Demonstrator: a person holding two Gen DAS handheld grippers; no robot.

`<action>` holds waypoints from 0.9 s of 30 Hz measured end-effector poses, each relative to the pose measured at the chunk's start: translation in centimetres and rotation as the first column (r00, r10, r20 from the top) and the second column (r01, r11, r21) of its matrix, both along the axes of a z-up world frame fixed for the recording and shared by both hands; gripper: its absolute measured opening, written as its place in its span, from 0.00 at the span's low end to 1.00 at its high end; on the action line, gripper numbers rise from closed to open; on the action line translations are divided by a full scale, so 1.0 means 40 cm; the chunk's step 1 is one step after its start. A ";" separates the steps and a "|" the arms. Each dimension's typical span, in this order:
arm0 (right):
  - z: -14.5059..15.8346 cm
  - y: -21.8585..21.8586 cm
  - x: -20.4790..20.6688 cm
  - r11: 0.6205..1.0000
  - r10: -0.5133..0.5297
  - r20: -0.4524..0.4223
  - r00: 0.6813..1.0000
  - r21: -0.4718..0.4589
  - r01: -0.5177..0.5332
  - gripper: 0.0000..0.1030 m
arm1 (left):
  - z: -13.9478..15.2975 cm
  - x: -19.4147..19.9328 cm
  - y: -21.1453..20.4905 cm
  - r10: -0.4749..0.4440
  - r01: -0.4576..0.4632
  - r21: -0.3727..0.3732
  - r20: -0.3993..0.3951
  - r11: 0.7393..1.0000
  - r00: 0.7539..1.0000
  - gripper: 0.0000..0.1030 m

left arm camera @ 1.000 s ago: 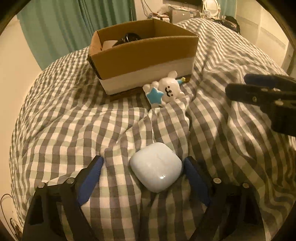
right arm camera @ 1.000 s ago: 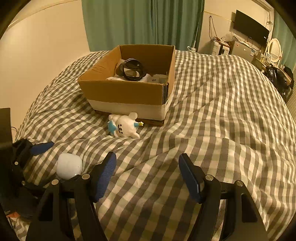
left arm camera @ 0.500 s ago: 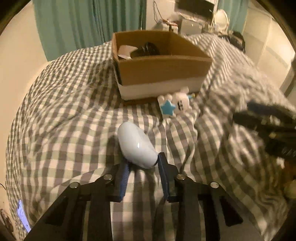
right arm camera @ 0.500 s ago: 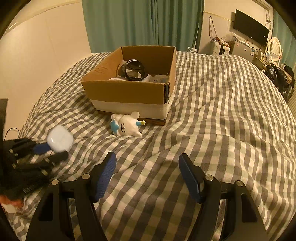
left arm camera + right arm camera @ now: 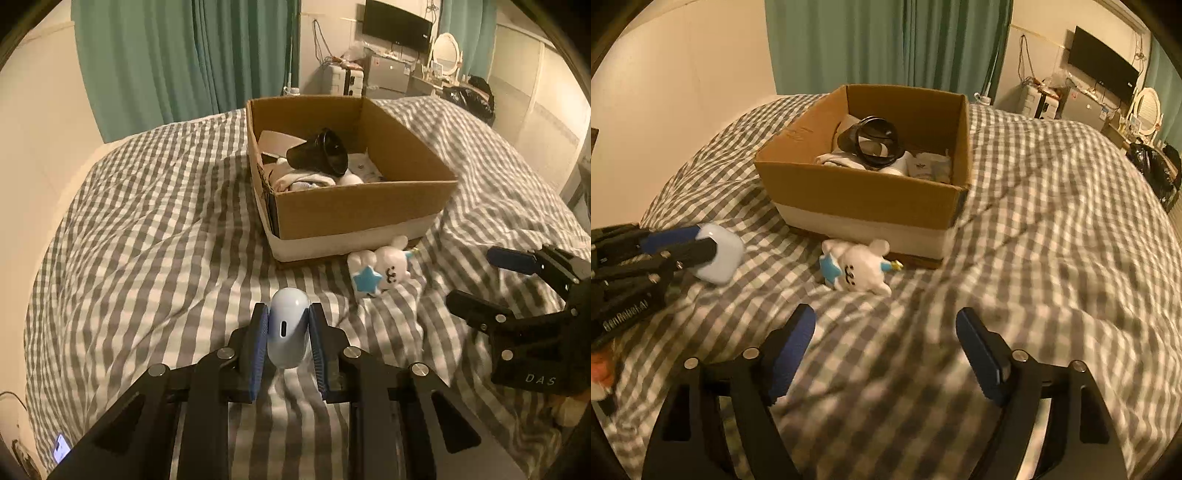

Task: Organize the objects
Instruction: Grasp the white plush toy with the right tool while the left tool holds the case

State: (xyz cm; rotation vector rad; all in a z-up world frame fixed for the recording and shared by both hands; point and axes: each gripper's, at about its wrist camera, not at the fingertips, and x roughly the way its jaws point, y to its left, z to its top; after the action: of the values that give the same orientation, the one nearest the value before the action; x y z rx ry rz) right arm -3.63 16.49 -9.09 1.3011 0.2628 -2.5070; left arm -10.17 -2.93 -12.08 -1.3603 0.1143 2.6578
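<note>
Closing left gripper (image 5: 287,334) around smooth, pale-blue rounded case (image 5: 288,332); opening right gripper (image 5: 885,349) empty.

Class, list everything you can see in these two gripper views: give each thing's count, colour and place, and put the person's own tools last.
case: 1, pale blue, between the left gripper's fingers, off the bed
toy: 1, white with a blue star, on the bed before the box
box: 1, brown and white, on the bed
cup: 1, black, on its side in the box
cloths: several, white, in the box
bed: 1, grey-white check
curtain: teal, behind
left gripper: closing on the case
right gripper: opening, nothing between its fingers
</note>
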 end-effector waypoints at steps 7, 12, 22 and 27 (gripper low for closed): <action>-0.080 -0.073 -0.118 1.000 -0.010 0.123 0.992 -0.002 0.010 0.85 | 0.000 -0.039 -0.031 0.030 -0.030 0.011 -0.011 0.999 0.999 0.21; -0.131 -0.112 -0.174 1.000 -0.020 0.159 0.987 0.027 0.015 0.85 | -0.007 -0.060 -0.062 0.050 -0.050 0.000 -0.022 0.999 0.998 0.21; -0.180 -0.139 -0.228 0.998 -0.033 0.177 0.984 0.059 0.023 0.76 | -0.060 -0.092 -0.079 0.044 -0.044 0.019 0.020 0.999 0.999 0.21; -0.163 -0.145 -0.198 0.998 0.000 0.141 0.990 0.063 -0.009 0.75 | -0.049 -0.077 -0.072 0.036 -0.036 0.002 -0.006 0.999 0.999 0.21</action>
State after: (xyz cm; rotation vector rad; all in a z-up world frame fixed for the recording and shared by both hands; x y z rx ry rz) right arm -11.54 10.69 -15.62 1.4933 0.3143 -2.4070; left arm -13.23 -5.79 -14.04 -1.3666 0.0885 2.6909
